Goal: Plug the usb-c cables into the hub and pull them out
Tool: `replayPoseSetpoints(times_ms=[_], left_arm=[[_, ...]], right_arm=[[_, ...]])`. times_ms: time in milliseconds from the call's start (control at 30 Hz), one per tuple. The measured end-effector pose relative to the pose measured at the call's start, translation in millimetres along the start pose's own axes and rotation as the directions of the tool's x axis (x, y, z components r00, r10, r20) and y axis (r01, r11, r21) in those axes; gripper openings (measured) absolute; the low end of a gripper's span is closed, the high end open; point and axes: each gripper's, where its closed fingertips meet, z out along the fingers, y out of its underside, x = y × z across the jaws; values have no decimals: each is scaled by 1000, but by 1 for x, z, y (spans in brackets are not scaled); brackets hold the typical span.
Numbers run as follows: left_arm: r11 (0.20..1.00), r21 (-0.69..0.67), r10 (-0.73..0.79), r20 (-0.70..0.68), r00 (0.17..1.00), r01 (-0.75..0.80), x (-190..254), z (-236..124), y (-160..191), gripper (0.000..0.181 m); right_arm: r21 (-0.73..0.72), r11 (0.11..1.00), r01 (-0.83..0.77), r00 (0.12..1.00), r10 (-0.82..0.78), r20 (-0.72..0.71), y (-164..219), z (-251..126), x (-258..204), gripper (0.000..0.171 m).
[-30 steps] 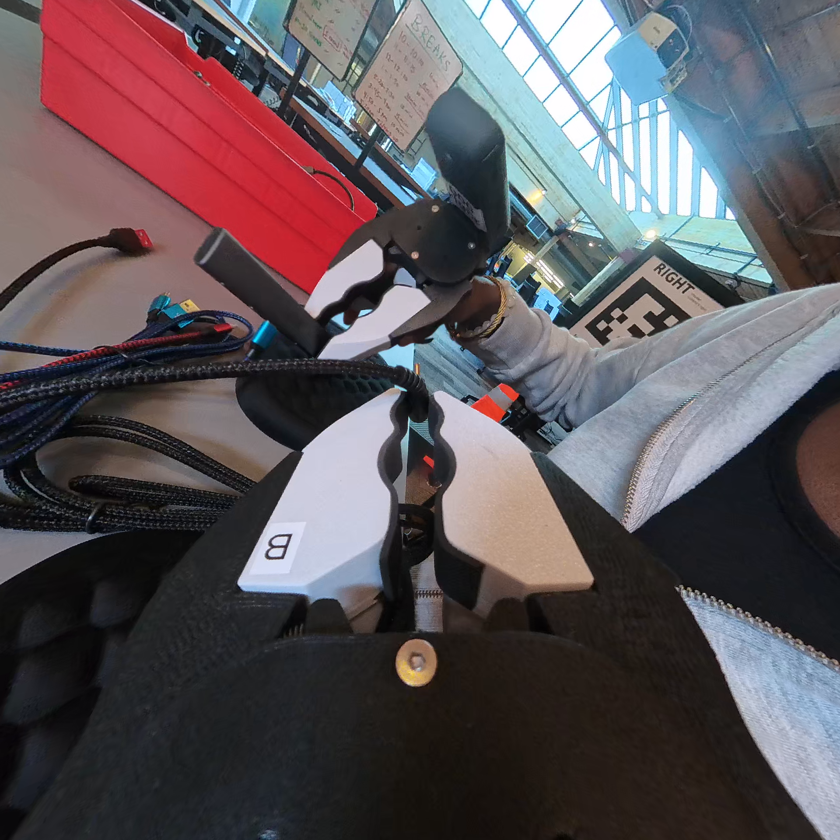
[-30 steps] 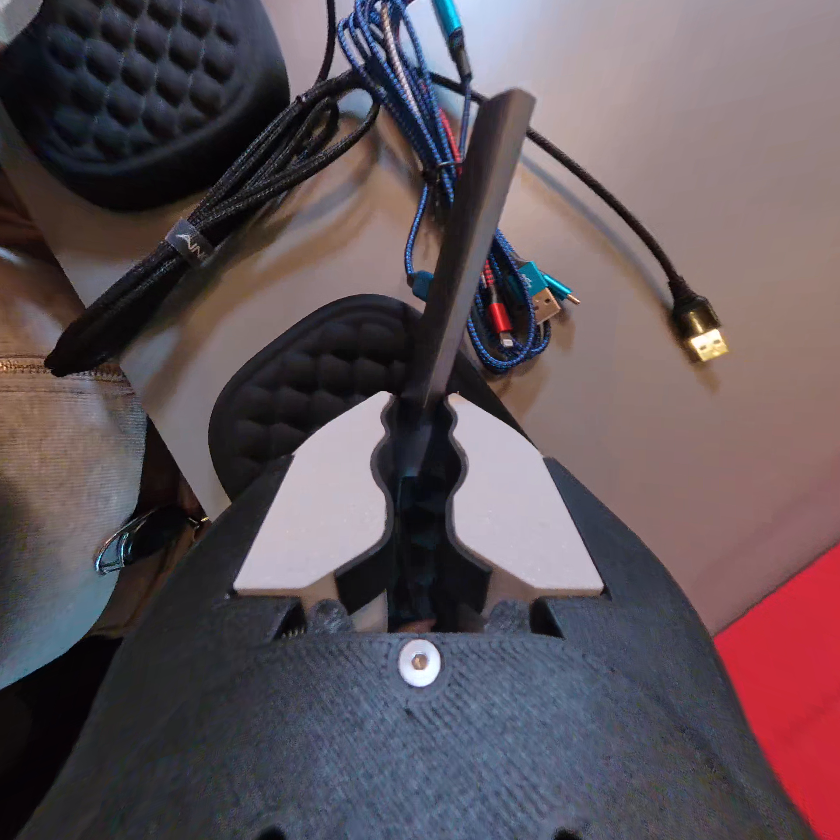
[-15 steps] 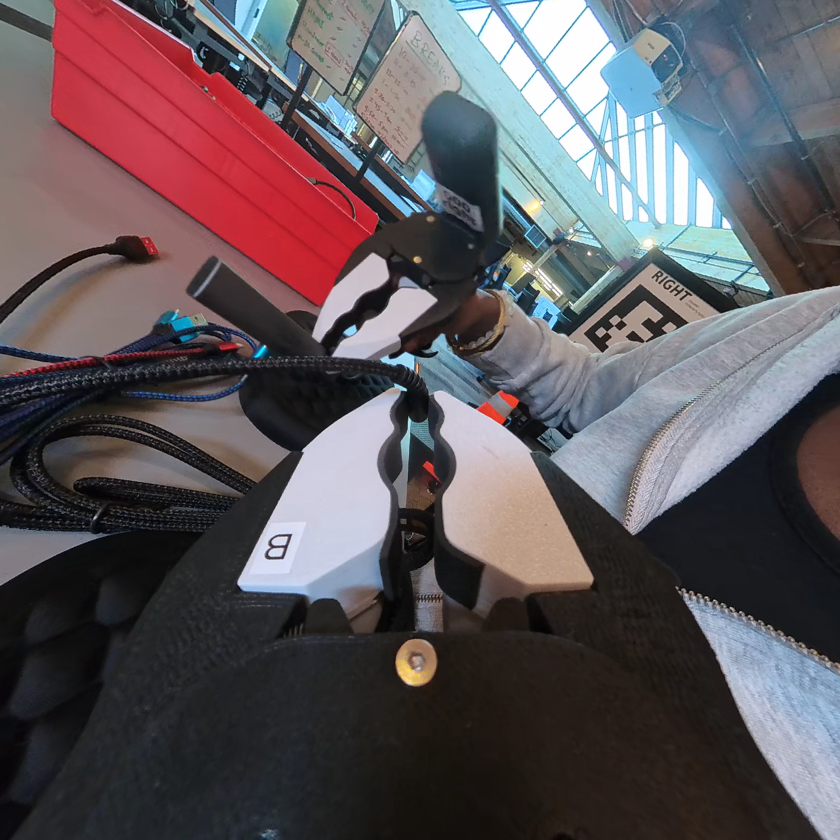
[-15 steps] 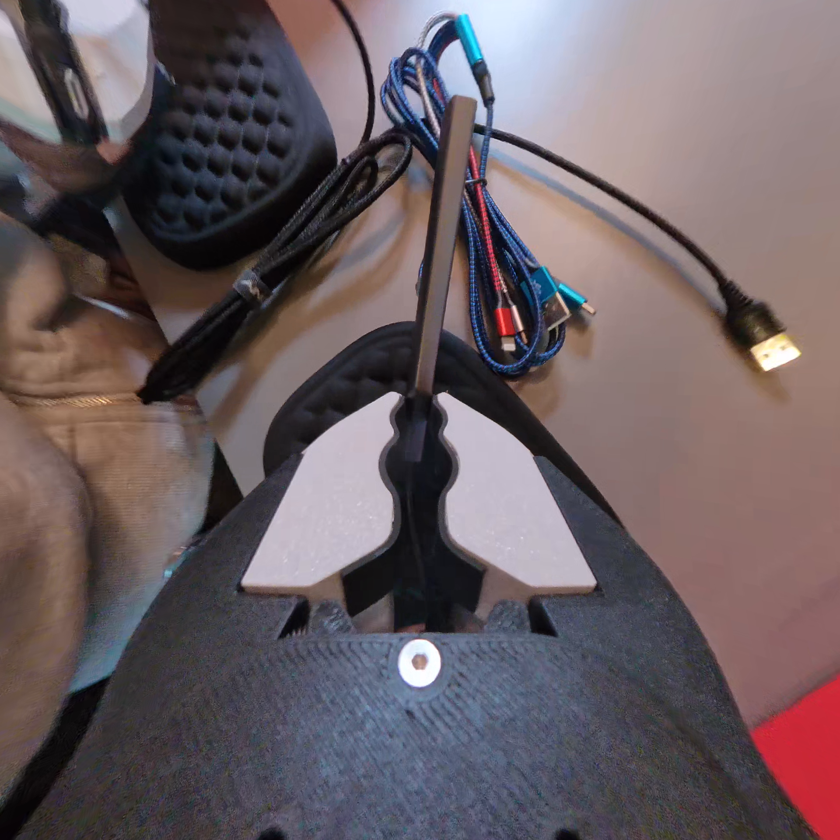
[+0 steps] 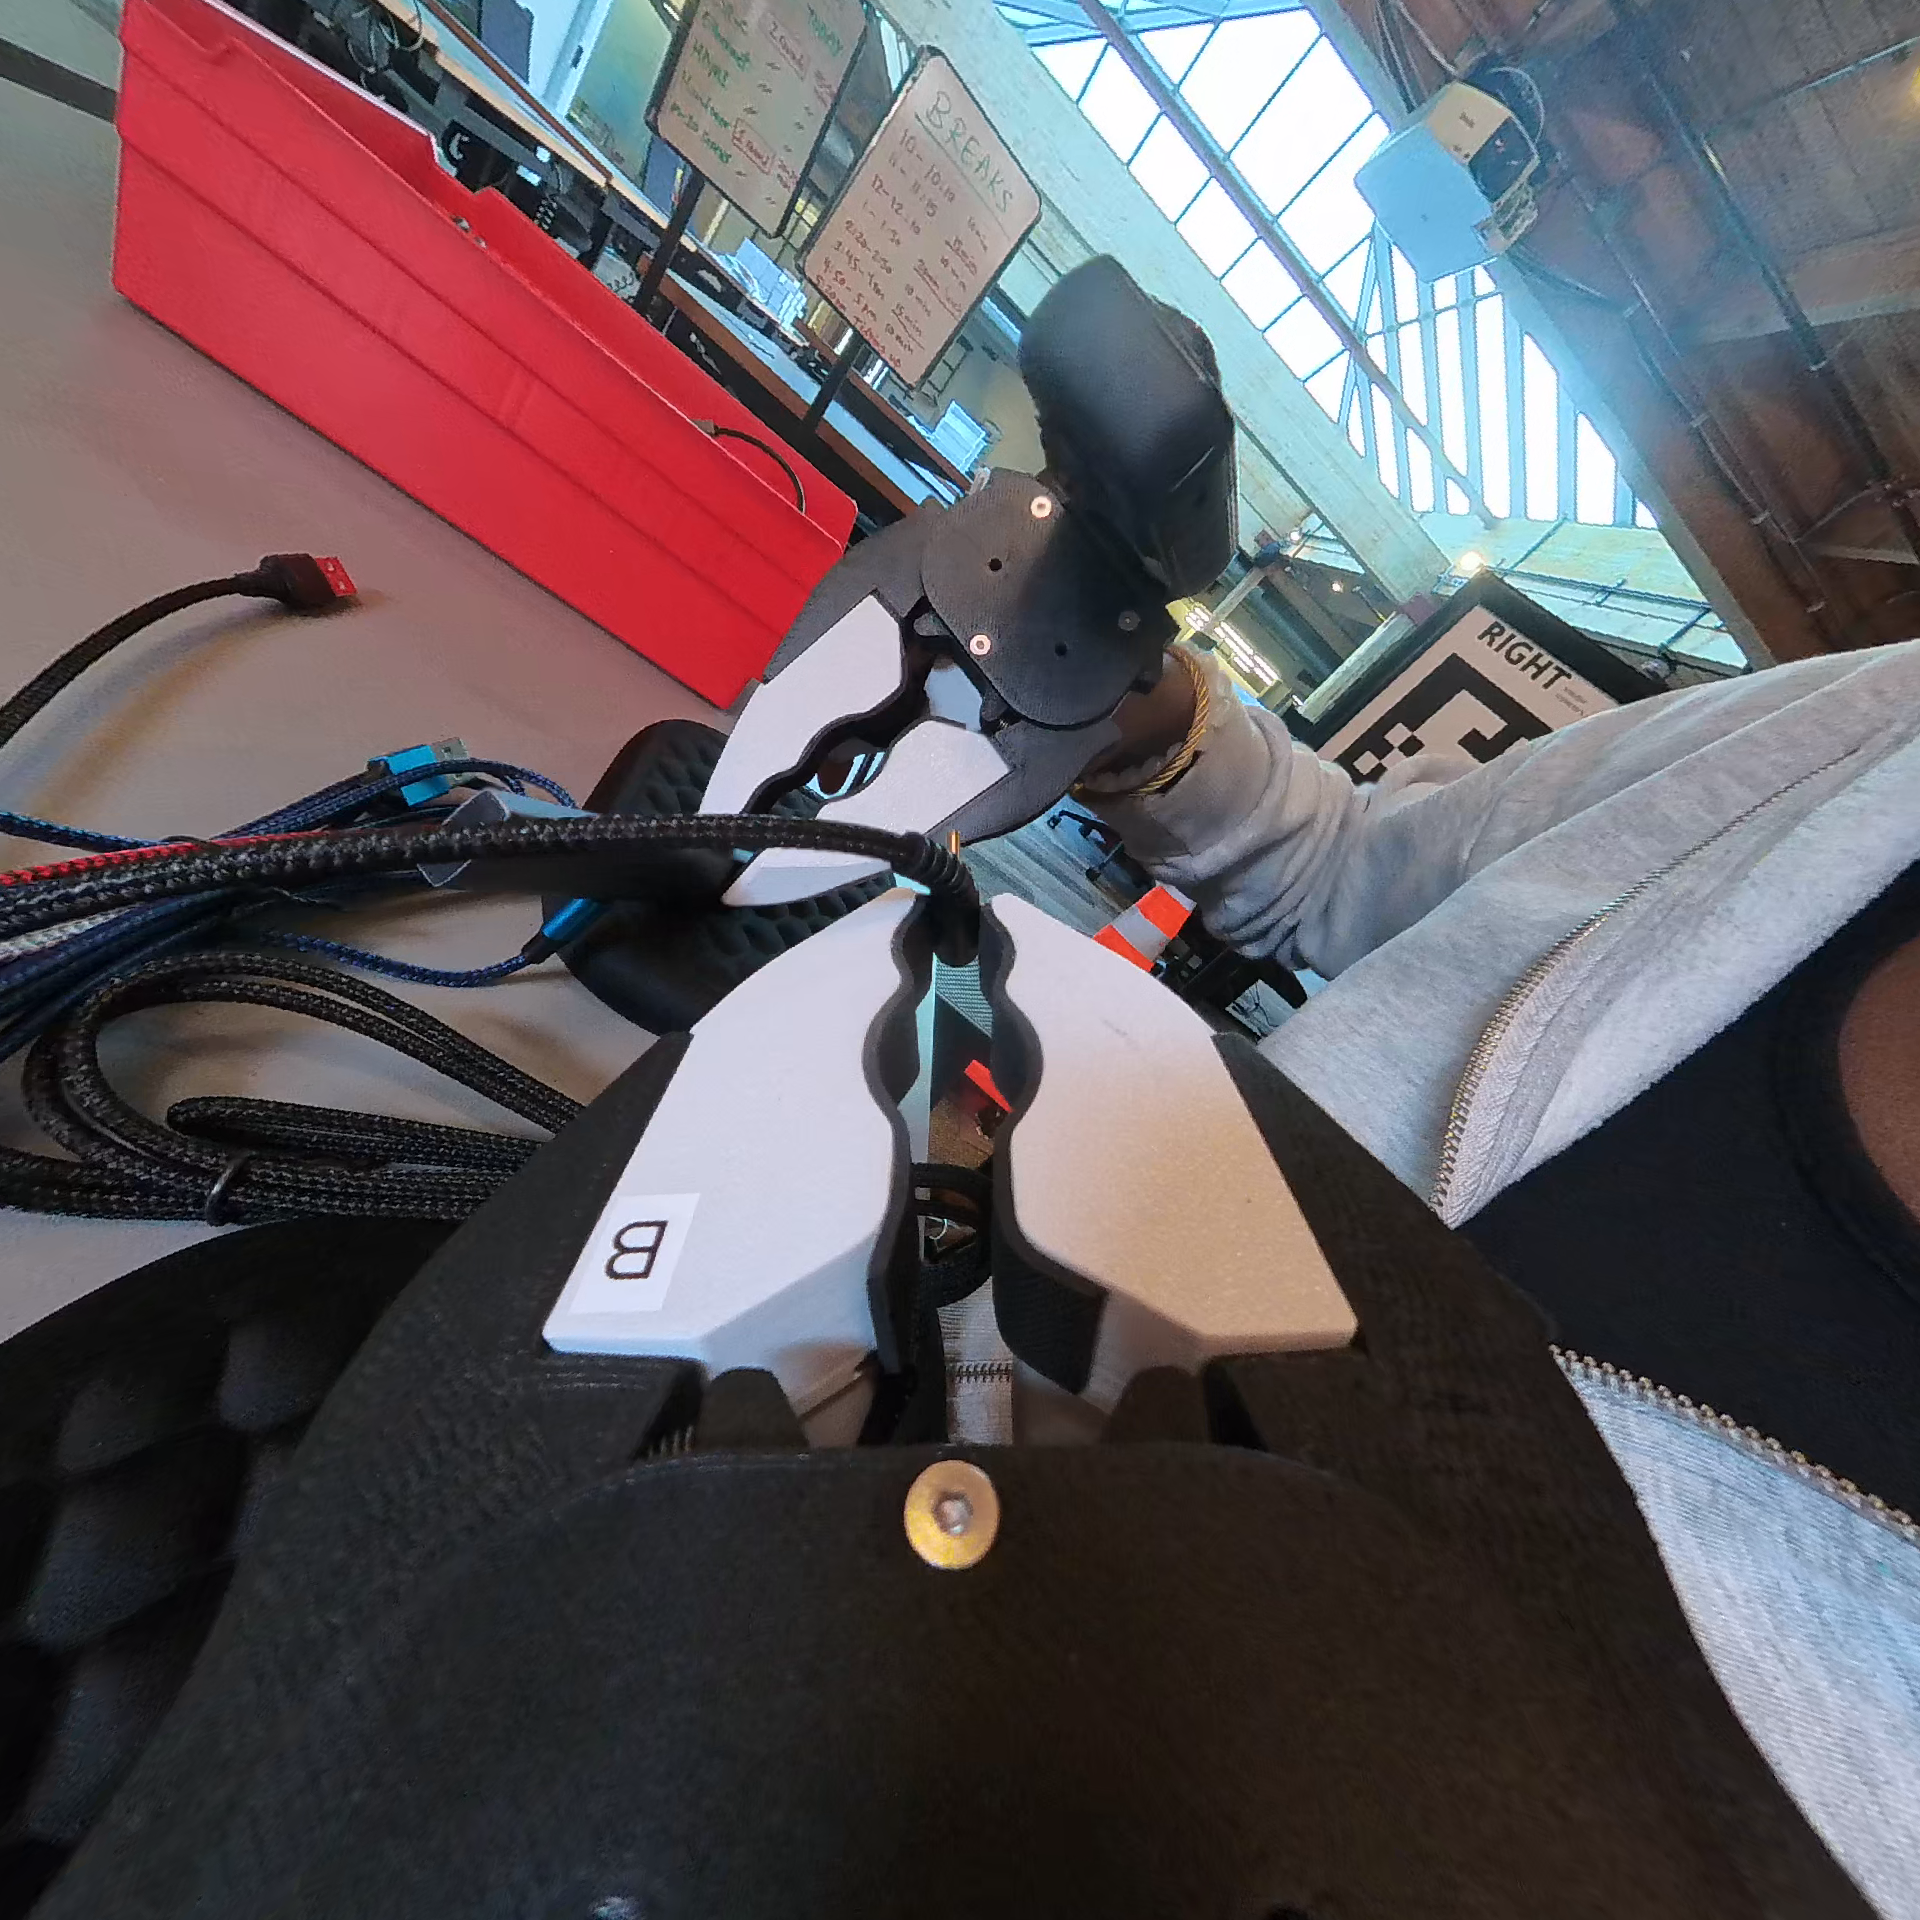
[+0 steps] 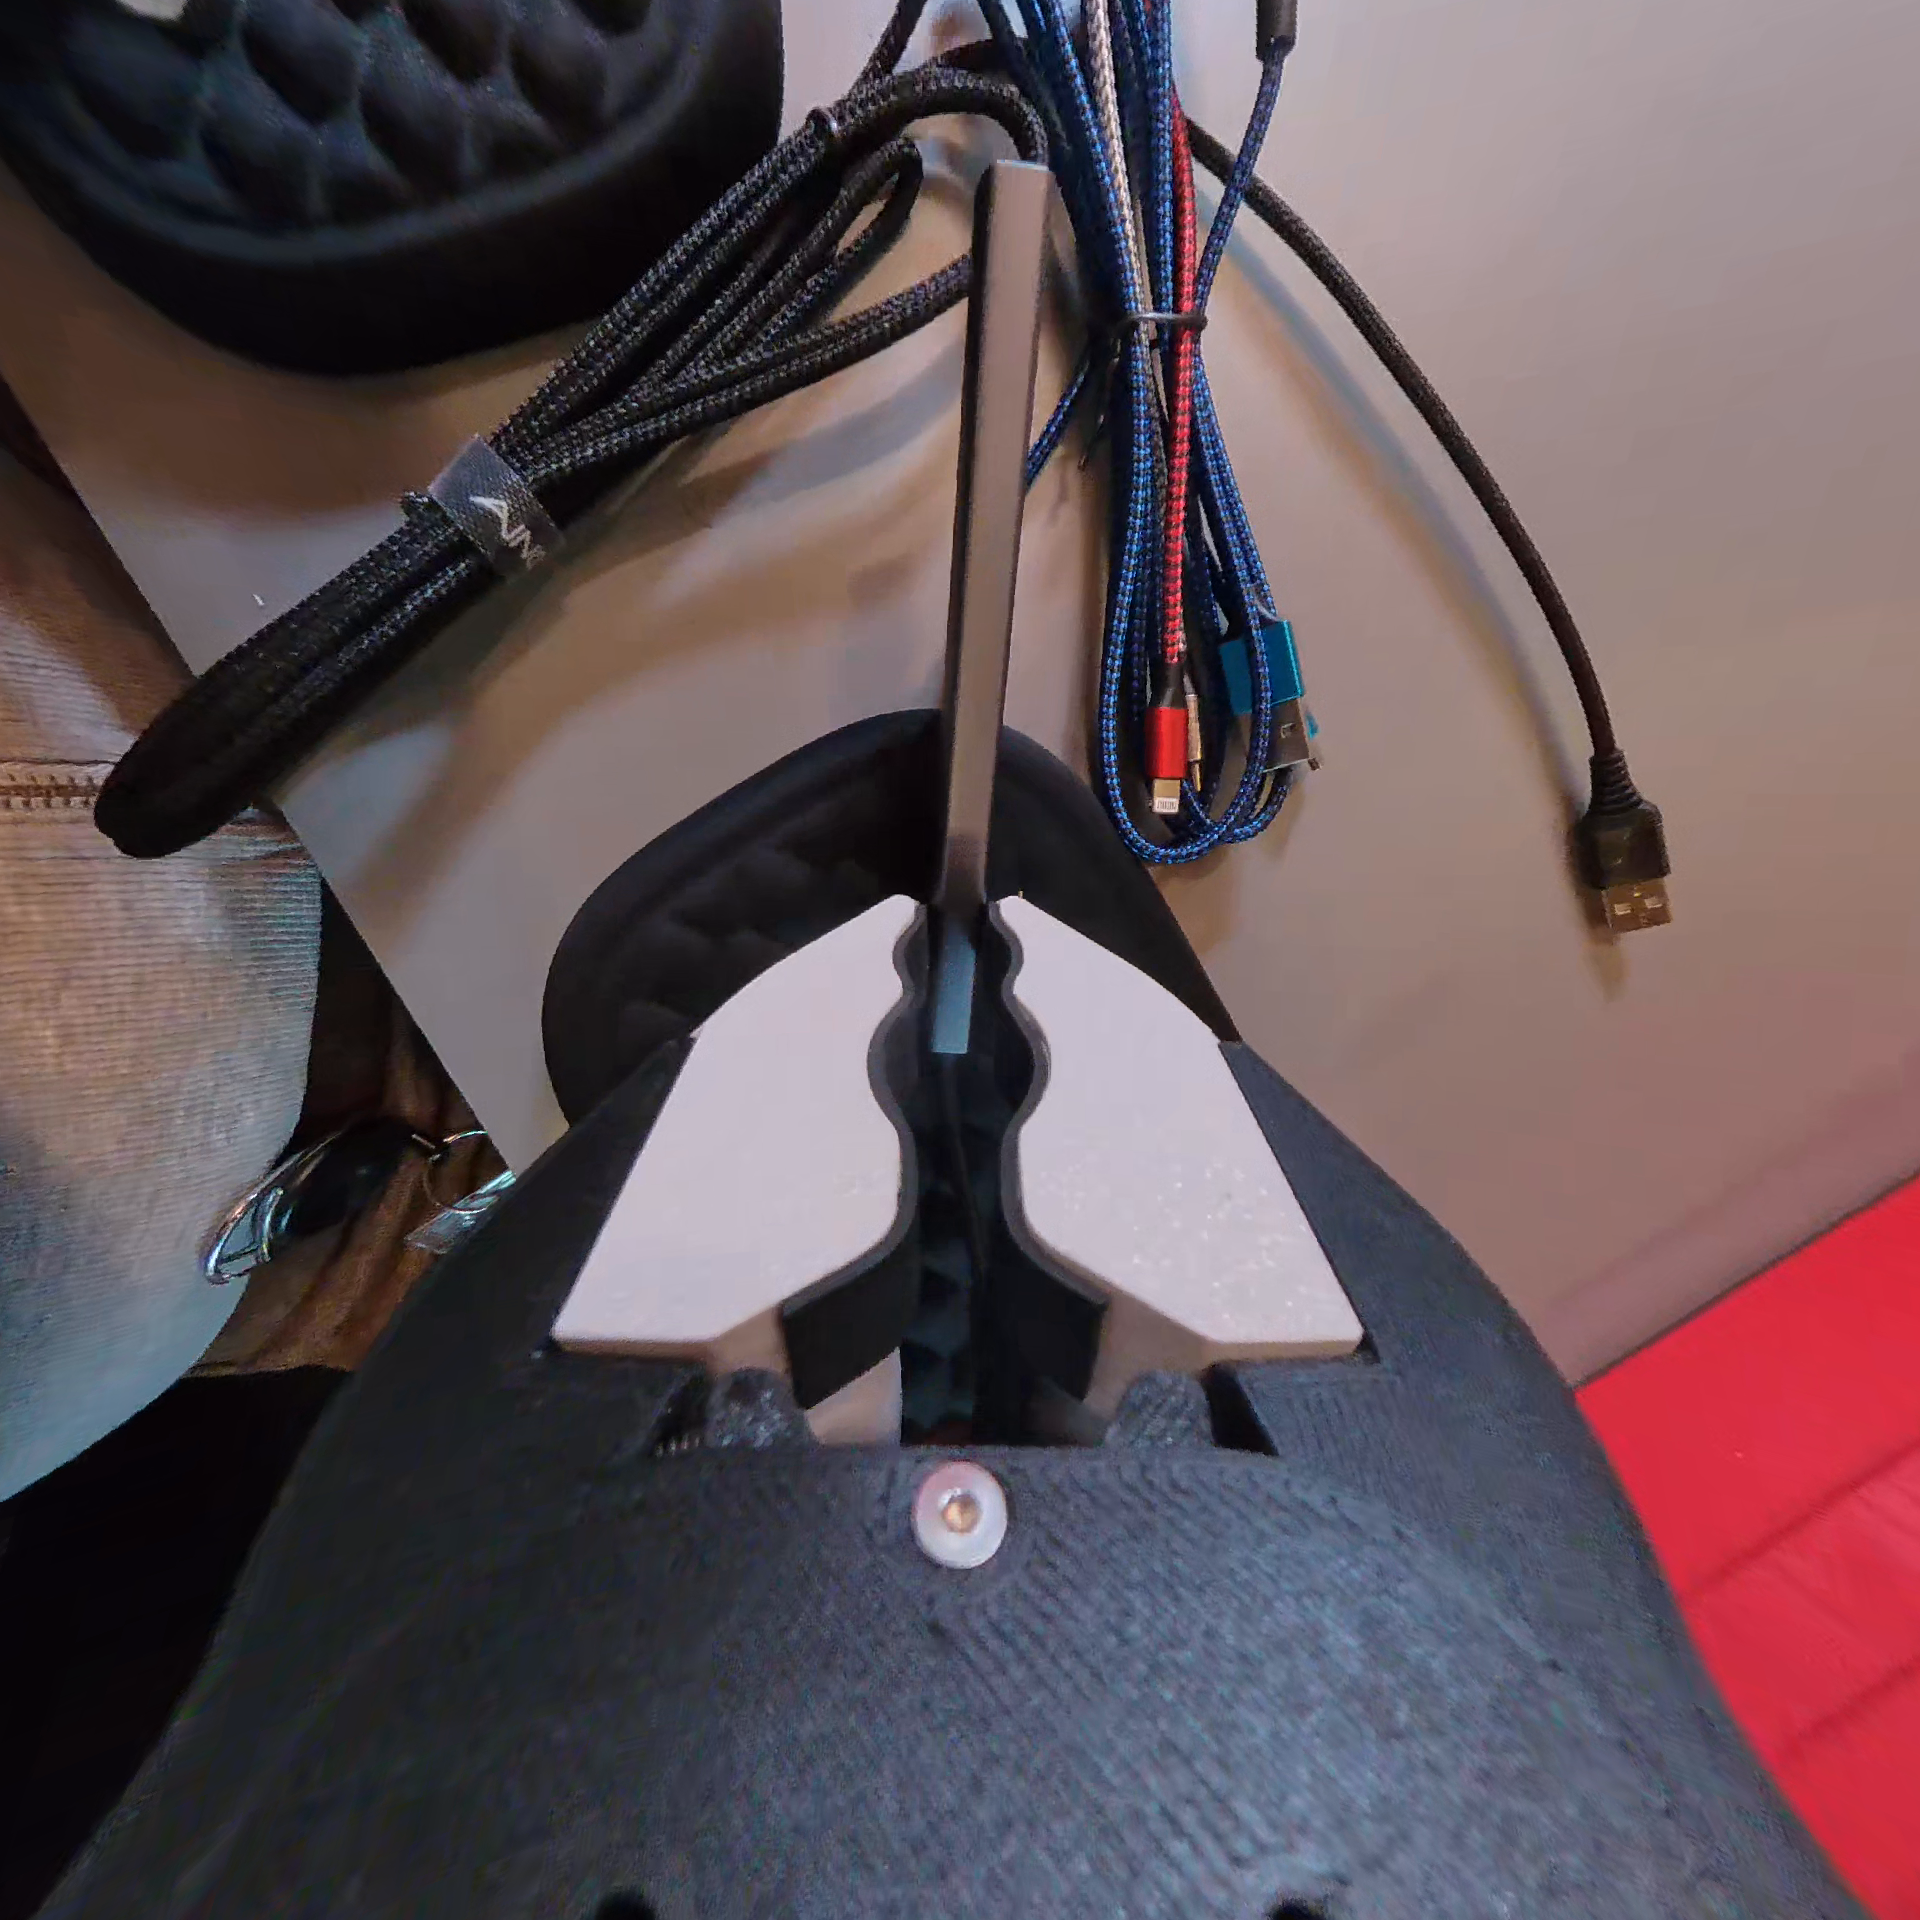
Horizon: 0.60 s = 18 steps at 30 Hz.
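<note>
The left gripper's white fingers are pinched narrowly on the plug end of a black braided cable, which runs off to the left over the grey table. The right gripper's fingers are clamped on the near end of a slim dark grey metal hub, a flat bar seen edge-on that points away from the camera over the cables. In the left wrist view the right gripper hangs just beyond the held plug, with the hub partly hidden behind the black cable; whether plug and hub touch cannot be told. Beside the hub lies a tied bundle of blue and red braided cables with teal and red plugs. A second black cable ending in a gold USB-A plug lies further right. A black quilted case sits at the table's near edge, and a red plastic bin stands behind.
</note>
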Motion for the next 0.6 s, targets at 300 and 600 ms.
replayPoseSetpoints(times_ms=[300,600], left_arm=[[1000,0,-1,-2,1000,1,0,0,0,9],[1000,7,-4,-6,1000,4,1,-1,-1,8]], right_arm=[[-23,999,-46,998,47,31,-2,2,0,10],[-41,998,-56,997,58,47,-3,3,0,9]])
